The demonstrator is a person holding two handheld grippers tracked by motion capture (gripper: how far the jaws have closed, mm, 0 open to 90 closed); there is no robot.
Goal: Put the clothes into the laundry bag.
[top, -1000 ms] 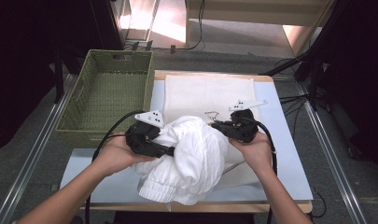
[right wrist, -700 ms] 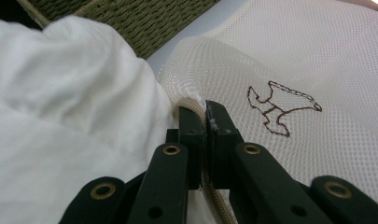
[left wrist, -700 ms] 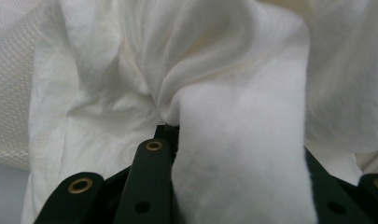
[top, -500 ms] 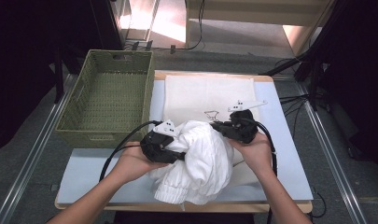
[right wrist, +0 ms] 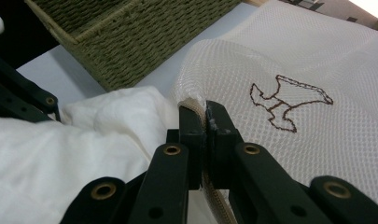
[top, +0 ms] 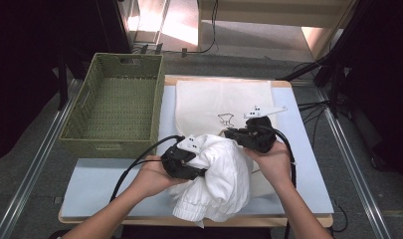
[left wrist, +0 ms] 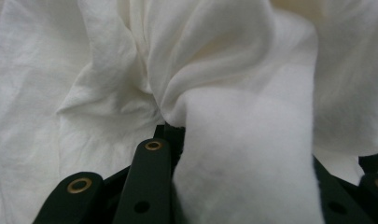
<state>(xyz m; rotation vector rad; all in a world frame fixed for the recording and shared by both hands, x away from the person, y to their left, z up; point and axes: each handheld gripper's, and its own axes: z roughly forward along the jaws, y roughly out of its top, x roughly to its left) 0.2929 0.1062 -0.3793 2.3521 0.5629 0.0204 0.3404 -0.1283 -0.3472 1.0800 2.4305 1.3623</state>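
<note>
Left gripper [top: 201, 172] is clamped on the soft, floppy white garment [top: 221, 174]; right gripper [right wrist: 204, 122] pinches the mesh laundry bag's [right wrist: 317, 84] rim. Light stuff, grab bunched folds.

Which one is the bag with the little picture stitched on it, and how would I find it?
Start at the green woven basket on the table's left, then look just right of it. The mesh laundry bag lies flat there, cream coloured. Unlike the crumpled white garment in front of it, it has netted fabric and a small brown stitched outline, and the right tool pinches its edge.
</note>
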